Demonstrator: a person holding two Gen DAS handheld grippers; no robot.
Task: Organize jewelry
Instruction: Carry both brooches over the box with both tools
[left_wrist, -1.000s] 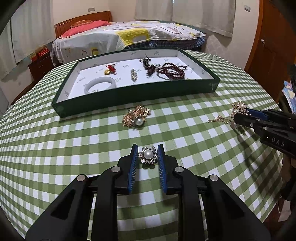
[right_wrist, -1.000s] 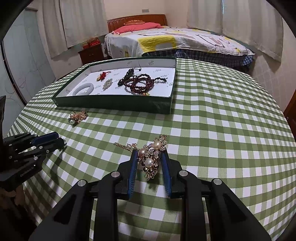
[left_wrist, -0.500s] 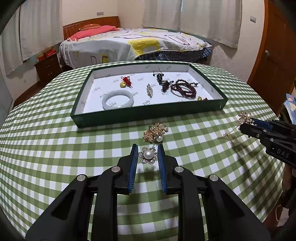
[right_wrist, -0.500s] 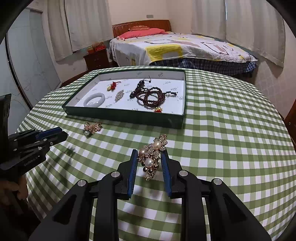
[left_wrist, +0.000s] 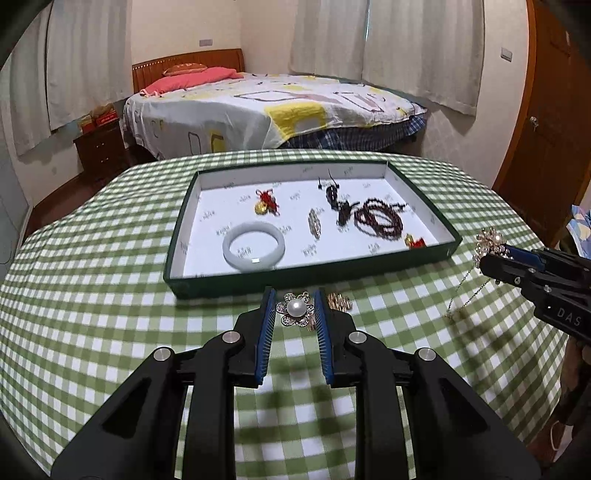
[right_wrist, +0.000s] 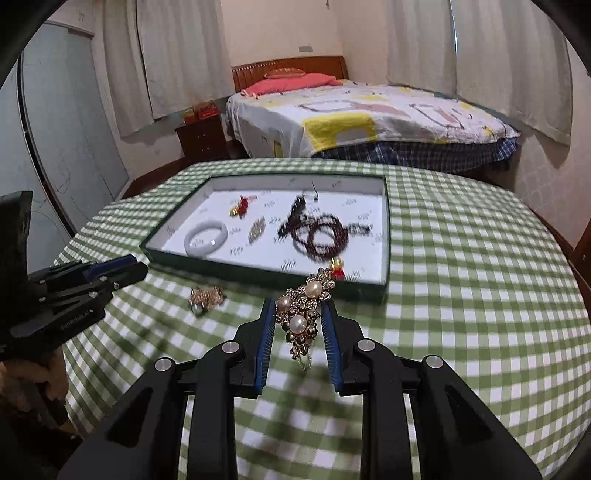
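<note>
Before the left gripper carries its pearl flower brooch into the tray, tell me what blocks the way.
Only the tray's near wall stands between the pearl flower brooch, held in the left gripper, and the white floor; the brooch must clear it. Just past it lies the white bangle. A gold brooch sits on the cloth beside the jaws.

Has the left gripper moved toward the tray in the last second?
Yes. The left gripper, gripping the pearl flower brooch, has advanced to the green tray.

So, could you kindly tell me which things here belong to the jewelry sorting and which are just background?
Job:
left gripper holding flower pearl brooch
right gripper holding pearl cluster brooch
gold brooch
green tray

Background:
bed
nightstand
</note>
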